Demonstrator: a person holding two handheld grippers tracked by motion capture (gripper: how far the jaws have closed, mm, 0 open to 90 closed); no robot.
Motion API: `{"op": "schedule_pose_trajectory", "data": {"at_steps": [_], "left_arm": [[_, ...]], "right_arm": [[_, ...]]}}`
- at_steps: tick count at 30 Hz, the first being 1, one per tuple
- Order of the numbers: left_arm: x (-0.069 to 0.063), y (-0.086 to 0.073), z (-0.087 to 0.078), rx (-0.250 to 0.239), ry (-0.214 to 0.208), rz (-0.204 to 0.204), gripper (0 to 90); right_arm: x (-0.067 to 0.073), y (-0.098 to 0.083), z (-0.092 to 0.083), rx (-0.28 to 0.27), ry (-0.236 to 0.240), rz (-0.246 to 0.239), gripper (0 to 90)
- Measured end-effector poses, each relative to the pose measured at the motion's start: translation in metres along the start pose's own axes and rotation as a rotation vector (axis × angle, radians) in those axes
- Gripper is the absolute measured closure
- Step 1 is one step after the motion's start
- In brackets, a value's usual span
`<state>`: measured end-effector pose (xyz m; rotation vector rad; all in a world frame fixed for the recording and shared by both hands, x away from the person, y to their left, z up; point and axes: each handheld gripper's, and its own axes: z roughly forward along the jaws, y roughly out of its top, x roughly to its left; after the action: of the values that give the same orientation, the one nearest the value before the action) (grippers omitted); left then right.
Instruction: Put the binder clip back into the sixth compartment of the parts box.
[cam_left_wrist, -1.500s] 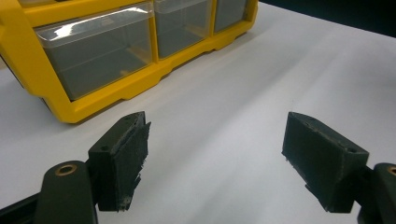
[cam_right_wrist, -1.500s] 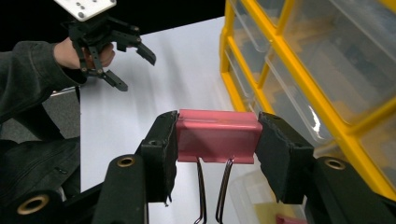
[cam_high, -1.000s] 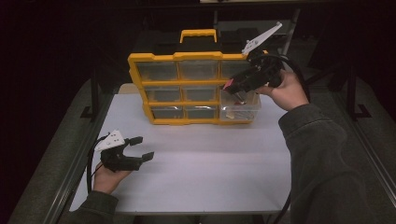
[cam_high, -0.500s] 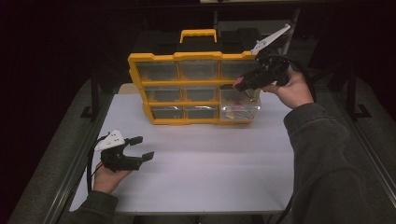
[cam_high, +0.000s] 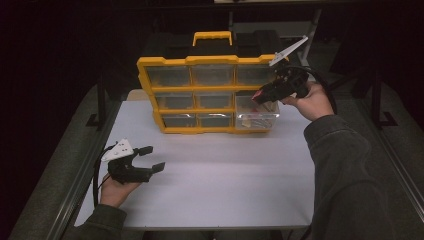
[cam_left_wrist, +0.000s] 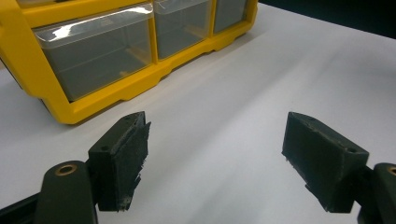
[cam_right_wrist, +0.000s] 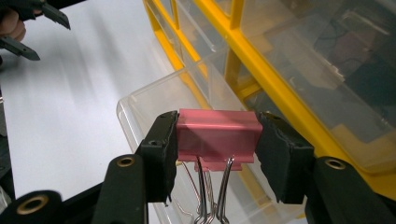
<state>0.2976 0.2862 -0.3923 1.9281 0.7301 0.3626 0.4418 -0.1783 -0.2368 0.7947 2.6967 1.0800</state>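
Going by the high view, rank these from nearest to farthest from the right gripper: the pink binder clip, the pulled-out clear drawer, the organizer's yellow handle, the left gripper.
1. pink binder clip: clamped between the jaws of the right gripper.
2. pulled-out clear drawer: just below the clip, bottom right of the organizer.
3. yellow handle: on top of the organizer, up and left.
4. left gripper: near the table's front left.

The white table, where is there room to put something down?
The white table is bare between the left claw and the person's right sleeve. It is crowded at the yellow organizer, where the right claw holds a pink binder clip over the pulled-out drawer.
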Motion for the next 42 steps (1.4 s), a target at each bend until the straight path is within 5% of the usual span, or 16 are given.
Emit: {"op": "schedule_pose_trajectory", "data": {"at_steps": [4, 10, 27, 42], "left_arm": [[0.000, 0.000, 0.000, -0.008, 0.001, -0.013, 22.0], [0.000, -0.001, -0.002, -0.011, 0.005, -0.016, 22.0], [0.003, -0.001, -0.001, 0.000, 0.003, -0.005, 21.9], [0.004, -0.001, -0.001, 0.001, 0.004, -0.007, 21.8]], "right_arm": [[0.000, 0.000, 0.005, 0.018, 0.009, 0.018, 40.6], [0.001, 0.001, 0.008, 0.013, 0.030, 0.027, 41.2], [0.008, 0.001, 0.007, -0.018, 0.062, -0.001, 51.6], [0.013, 0.000, 0.007, -0.048, 0.096, -0.022, 69.6]]}}
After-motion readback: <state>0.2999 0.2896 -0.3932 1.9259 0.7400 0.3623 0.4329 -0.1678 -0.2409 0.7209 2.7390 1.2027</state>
